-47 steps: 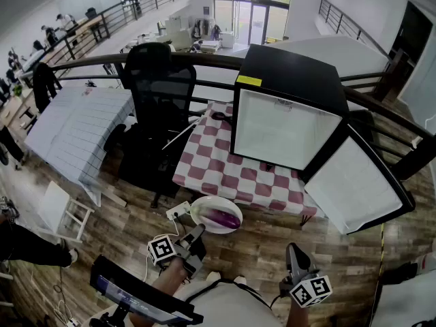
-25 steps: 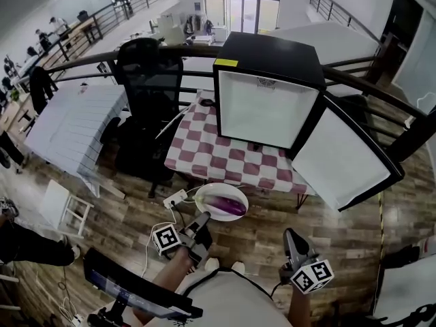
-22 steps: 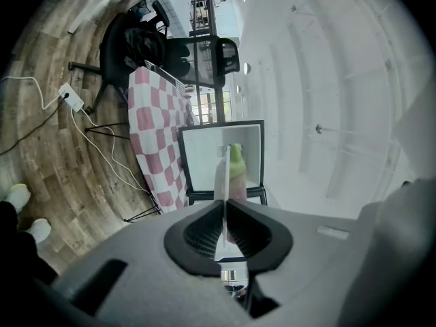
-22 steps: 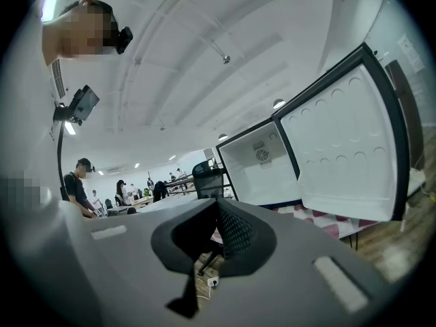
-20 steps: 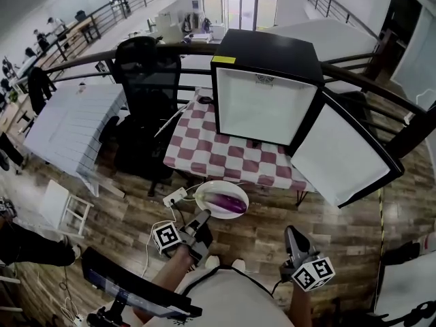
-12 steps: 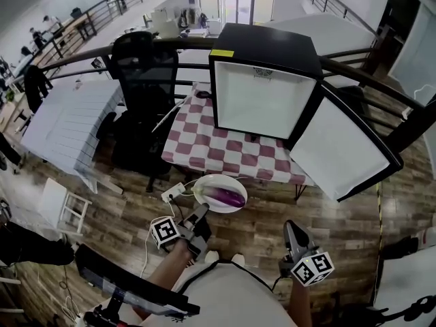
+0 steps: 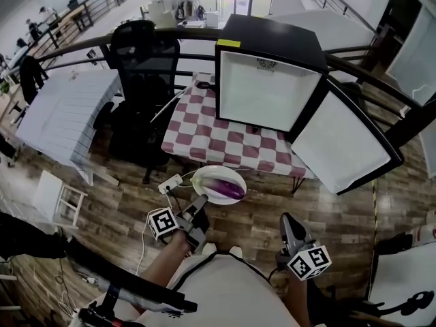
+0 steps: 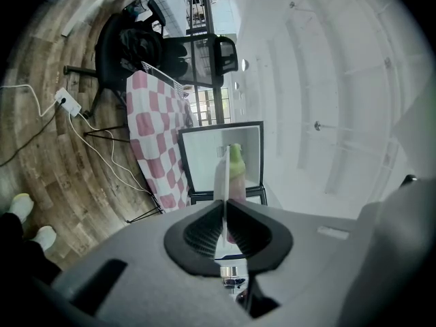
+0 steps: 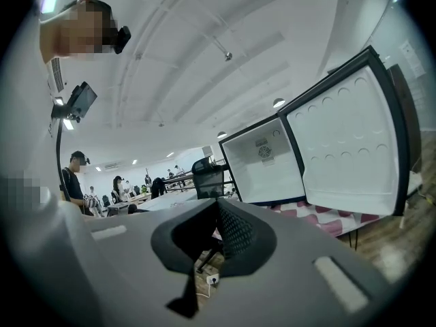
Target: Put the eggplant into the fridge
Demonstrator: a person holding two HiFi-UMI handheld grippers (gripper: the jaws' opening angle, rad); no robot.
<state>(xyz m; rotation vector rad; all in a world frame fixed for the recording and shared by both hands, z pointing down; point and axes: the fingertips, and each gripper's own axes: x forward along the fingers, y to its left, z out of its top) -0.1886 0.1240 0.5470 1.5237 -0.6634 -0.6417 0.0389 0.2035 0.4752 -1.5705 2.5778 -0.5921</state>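
A purple eggplant (image 7: 221,187) lies on a white plate (image 7: 203,175) held level above the wooden floor, just in front of the checkered table (image 7: 197,142). My left gripper (image 7: 198,207) is shut on the plate's near rim. In the left gripper view the plate (image 8: 221,176) shows edge-on between the jaws, with the eggplant's green stem (image 8: 236,157) beside it. The black fridge (image 7: 269,90) stands on the table, with its inside white and bare and its door (image 7: 344,145) swung wide to the right. My right gripper (image 7: 285,223) hangs lower right, shut, holding nothing.
A black office chair (image 7: 144,67) stands left of the table, and a cloth-covered table (image 7: 58,111) lies further left. A white power strip (image 7: 170,182) and cables lie on the floor under the plate. A dark railing (image 7: 361,67) runs behind the fridge.
The plate with the eggplant has come closer to the table's front edge and the fridge. The left grip on the rim is unchanged. The right gripper stays low at the right.
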